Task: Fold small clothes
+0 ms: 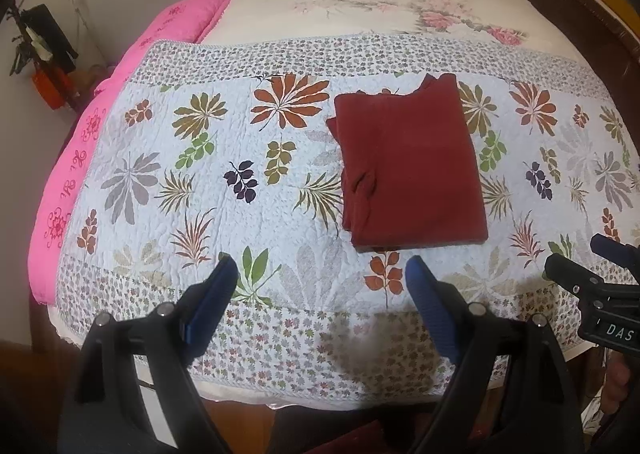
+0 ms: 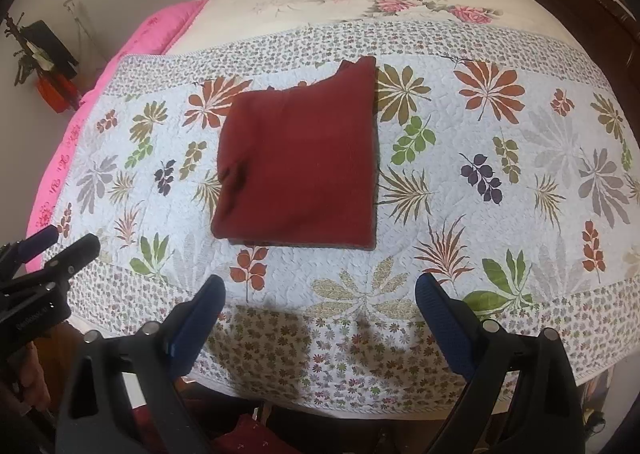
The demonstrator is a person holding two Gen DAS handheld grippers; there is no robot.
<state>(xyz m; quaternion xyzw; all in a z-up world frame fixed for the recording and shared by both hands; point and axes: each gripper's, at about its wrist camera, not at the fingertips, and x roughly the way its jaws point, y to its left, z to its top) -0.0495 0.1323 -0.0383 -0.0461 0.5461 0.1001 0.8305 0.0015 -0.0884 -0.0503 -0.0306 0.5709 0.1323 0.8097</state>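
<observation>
Left wrist view: left tongs (image 1: 320,274) spread wide, empty — the folded maroon garment (image 1: 408,169) lies ahead and slightly right on the leaf-print quilt (image 1: 160,173), long axis running away from the tongs. Right tongs (image 2: 320,290) likewise agape, empty; garment ahead, slightly left. Neither arm clearly nearer — garment sits between them.

Both tools look alike: the left gripper (image 1: 322,268) and right gripper (image 2: 320,286) have matte black plastic arms, round silver screw heads at the joints, and ribbed blue pads (image 1: 430,306) lining the fingers. White lettering "DAS" marks the right one's black body.
</observation>
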